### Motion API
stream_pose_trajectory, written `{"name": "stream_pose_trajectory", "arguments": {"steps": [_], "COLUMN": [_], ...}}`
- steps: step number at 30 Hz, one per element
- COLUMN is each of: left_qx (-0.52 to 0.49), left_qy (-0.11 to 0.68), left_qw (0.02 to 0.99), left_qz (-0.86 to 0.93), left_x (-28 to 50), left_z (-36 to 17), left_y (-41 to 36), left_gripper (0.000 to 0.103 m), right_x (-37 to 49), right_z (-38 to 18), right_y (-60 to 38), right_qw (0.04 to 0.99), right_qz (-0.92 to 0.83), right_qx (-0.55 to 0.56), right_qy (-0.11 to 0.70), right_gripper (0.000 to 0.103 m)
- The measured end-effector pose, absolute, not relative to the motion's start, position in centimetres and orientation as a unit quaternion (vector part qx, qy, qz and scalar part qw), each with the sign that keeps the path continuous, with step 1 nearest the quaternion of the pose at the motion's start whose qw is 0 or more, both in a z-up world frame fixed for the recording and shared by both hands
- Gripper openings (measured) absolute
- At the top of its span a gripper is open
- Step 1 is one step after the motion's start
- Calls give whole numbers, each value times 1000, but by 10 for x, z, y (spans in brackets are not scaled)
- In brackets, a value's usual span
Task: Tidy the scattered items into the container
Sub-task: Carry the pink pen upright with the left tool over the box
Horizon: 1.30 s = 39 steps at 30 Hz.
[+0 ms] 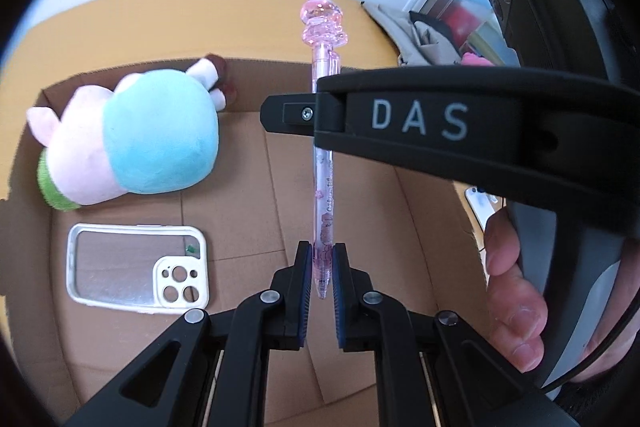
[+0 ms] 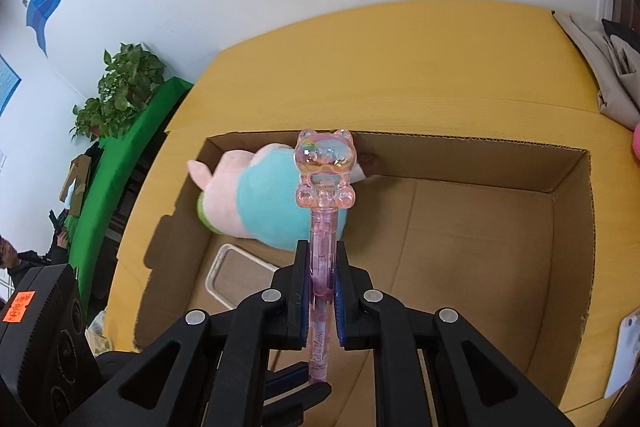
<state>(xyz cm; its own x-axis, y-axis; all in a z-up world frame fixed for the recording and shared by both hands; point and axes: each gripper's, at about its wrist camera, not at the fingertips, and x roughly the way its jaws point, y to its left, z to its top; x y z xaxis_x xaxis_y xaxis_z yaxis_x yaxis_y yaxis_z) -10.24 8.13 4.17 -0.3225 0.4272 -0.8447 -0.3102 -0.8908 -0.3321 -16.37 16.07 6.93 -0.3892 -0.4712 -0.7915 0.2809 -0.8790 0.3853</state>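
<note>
A clear pink pen [image 1: 325, 195] with a bear-shaped top [image 2: 323, 167] hangs over the open cardboard box [image 2: 480, 143]. Both grippers are shut on it. My left gripper [image 1: 322, 267] clamps the writing end. My right gripper [image 2: 323, 259] clamps the barrel just below the bear. In the left wrist view one of the right gripper's fingers [image 1: 288, 115] crosses in front of the pen. Inside the box [image 1: 140, 67] lie a pink and blue plush toy [image 1: 152, 135] [image 2: 260, 199] and a white-rimmed clear phone case [image 1: 136, 267] [image 2: 232, 275].
The box stands on a yellow table [image 2: 400, 67]. A heap of grey cloth [image 2: 612, 75] lies at the back right, and a white flat item [image 2: 628, 347] to the box's right. A potted plant [image 2: 120, 87] and a seated person [image 2: 12, 259] are at far left.
</note>
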Motion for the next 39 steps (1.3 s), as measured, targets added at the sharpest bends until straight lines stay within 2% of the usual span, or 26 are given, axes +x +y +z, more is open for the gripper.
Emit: {"name": "stream_pose_trajectory", "arguments": {"steps": [19, 39], "left_qx": [-580, -621], "left_qy": [-59, -63], "left_qw": [224, 216], "left_qz": [781, 751], "left_x": [-141, -149], "left_z": [-2, -38], "left_y": [87, 79], "left_gripper": [9, 9], "right_x": [-221, -241], "right_z": [8, -46], "right_y": [167, 168], "right_qw": [203, 171], "right_qz": [-799, -772], "right_qx": [554, 597], "right_qy": [-114, -135], "right_gripper": [11, 11]}}
